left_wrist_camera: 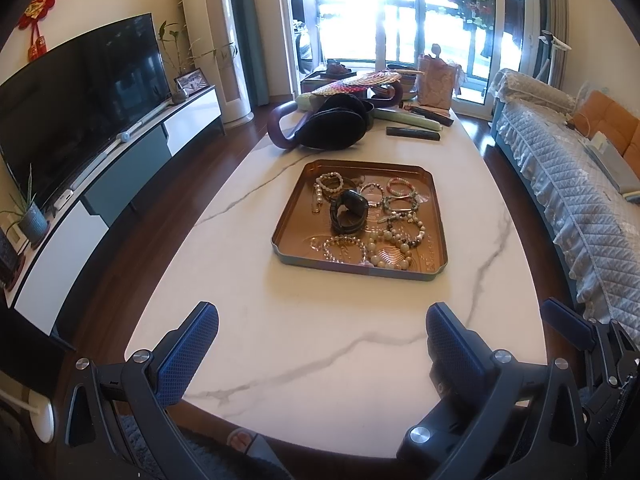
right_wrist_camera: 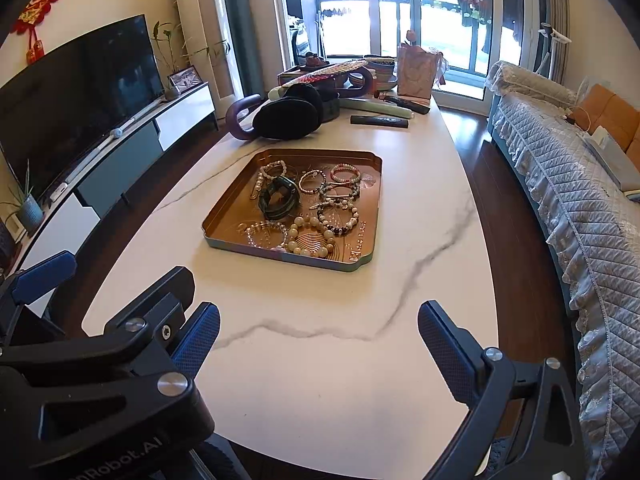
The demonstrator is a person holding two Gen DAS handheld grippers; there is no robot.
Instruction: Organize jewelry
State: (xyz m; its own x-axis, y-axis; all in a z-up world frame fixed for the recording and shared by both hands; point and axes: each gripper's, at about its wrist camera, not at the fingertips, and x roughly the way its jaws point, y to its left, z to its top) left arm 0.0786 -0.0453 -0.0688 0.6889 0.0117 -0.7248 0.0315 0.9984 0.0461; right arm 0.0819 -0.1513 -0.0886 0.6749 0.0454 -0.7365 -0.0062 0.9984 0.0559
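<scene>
White marble table (left_wrist_camera: 320, 360) filling the room's middle, sofa (left_wrist_camera: 560, 168) along the right, television (left_wrist_camera: 80, 100) on the left. Copper tray (left_wrist_camera: 436, 216) at the table's centre, heaped with bead bracelets (left_wrist_camera: 390, 240) around a dark watch (left_wrist_camera: 349, 210). Left gripper (left_wrist_camera: 322, 344) and right gripper (right_wrist_camera: 319, 340) over the near edge, well short of the tray, fingers spread wide, empty.

Strong daylight floods in through the glass doors (left_wrist_camera: 400, 12) at the far end, blown out to white in the left wrist view. It throws glare on the marble table (right_wrist_camera: 320, 360). Fisheye bending curves the edges, with black corners.
</scene>
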